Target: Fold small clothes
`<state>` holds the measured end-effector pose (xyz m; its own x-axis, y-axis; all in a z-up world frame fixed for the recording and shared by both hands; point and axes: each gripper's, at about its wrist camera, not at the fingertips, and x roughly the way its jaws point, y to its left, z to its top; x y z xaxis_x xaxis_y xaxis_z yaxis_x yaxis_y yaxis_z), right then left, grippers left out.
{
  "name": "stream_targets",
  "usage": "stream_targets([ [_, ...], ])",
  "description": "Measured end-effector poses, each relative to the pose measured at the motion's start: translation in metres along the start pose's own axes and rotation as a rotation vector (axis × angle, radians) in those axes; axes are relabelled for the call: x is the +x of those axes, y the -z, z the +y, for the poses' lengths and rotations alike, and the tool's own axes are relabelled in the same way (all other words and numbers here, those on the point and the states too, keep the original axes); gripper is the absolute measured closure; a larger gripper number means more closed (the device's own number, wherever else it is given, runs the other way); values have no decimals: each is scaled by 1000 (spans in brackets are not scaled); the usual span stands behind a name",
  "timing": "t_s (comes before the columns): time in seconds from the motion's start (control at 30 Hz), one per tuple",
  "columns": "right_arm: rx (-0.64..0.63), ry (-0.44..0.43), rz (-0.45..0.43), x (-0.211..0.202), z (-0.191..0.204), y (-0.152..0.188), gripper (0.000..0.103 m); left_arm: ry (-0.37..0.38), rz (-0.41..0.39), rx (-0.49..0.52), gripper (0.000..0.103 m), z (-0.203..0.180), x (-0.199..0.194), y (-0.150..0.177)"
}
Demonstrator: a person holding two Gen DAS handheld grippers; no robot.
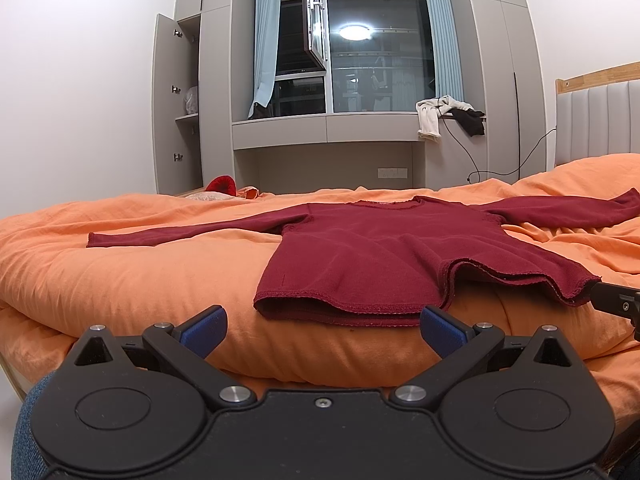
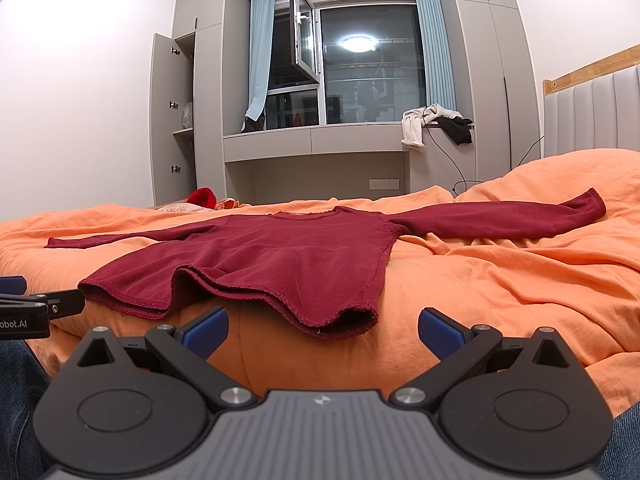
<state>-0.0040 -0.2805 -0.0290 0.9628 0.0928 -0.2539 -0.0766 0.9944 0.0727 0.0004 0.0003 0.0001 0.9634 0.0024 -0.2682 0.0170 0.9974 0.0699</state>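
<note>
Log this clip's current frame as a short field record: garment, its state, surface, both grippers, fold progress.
garment: dark red long-sleeved top
state: spread flat, both sleeves out sideways, hem nearest the cameras and rippled
surface: orange duvet on a bed
left gripper: open, short of the hem, holding nothing
right gripper: open, short of the hem, holding nothing
fold progress: no fold made yet

The bed wore a rumpled orange cover. A dark red sweater lay flat on it, sleeves spread wide.
</note>
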Motion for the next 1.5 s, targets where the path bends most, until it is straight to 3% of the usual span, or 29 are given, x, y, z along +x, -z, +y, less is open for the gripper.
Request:
stream_targets([
  [1.5,0,-2,18,4,-4,0,0,3,14,4,1,-1,2,6],
])
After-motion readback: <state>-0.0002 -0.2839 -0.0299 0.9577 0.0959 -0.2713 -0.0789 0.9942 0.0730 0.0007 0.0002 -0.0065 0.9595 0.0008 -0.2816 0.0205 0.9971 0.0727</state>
